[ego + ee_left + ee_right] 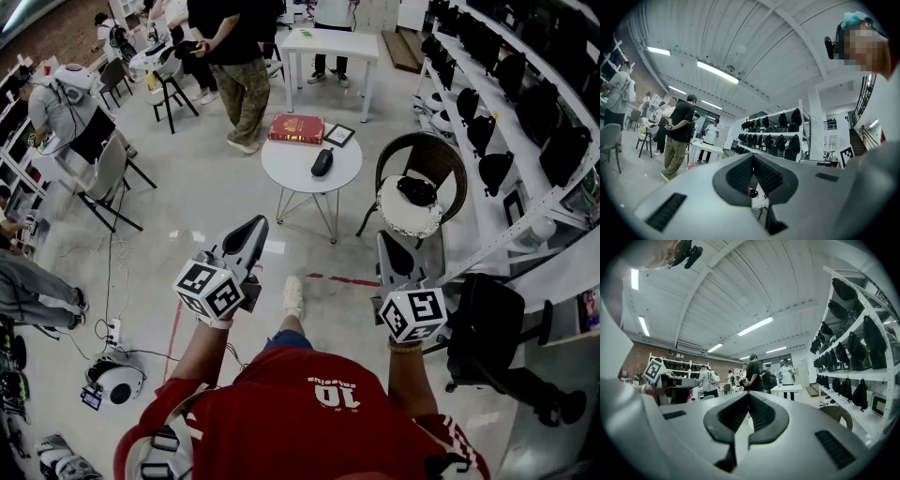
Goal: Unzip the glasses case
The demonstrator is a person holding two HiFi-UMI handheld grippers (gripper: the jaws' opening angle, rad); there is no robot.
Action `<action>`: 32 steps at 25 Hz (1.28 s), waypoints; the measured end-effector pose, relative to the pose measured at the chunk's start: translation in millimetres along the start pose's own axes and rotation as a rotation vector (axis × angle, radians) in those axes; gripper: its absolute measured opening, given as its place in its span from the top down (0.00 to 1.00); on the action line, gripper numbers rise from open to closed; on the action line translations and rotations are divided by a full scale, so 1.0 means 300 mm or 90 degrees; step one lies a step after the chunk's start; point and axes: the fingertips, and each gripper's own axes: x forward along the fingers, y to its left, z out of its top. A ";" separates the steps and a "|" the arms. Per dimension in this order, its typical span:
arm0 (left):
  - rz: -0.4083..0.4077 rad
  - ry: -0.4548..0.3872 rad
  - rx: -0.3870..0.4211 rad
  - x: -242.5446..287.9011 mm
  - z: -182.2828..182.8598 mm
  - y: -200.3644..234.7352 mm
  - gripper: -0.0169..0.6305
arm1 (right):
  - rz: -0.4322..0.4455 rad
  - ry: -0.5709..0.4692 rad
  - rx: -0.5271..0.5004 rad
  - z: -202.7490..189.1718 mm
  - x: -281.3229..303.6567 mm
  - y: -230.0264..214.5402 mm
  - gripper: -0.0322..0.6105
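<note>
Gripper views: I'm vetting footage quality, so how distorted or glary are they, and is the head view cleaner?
Left gripper view: heavy fisheye in a dark round border, strip light blown out, left claw close and soft. Right gripper view: same fisheye, shelves bowed, strip lights glaring. Head view: sharper, evenly lit, floor glossy with reflections.

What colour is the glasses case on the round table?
Black. The glasses case shows best in the head view, lying on the white round table.
</note>
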 end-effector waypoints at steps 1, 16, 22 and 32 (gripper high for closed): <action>0.001 -0.002 0.000 0.000 0.003 0.001 0.96 | -0.001 0.000 -0.003 0.001 -0.002 -0.001 0.93; -0.021 0.004 -0.019 0.018 0.006 -0.013 0.96 | 0.007 -0.012 -0.005 0.027 -0.017 -0.016 0.93; -0.038 0.001 -0.038 0.029 0.010 -0.011 0.96 | 0.045 0.008 -0.017 0.011 0.006 0.005 0.93; -0.047 0.009 -0.055 0.144 -0.010 0.064 0.96 | 0.055 -0.042 -0.007 0.045 0.106 -0.059 0.93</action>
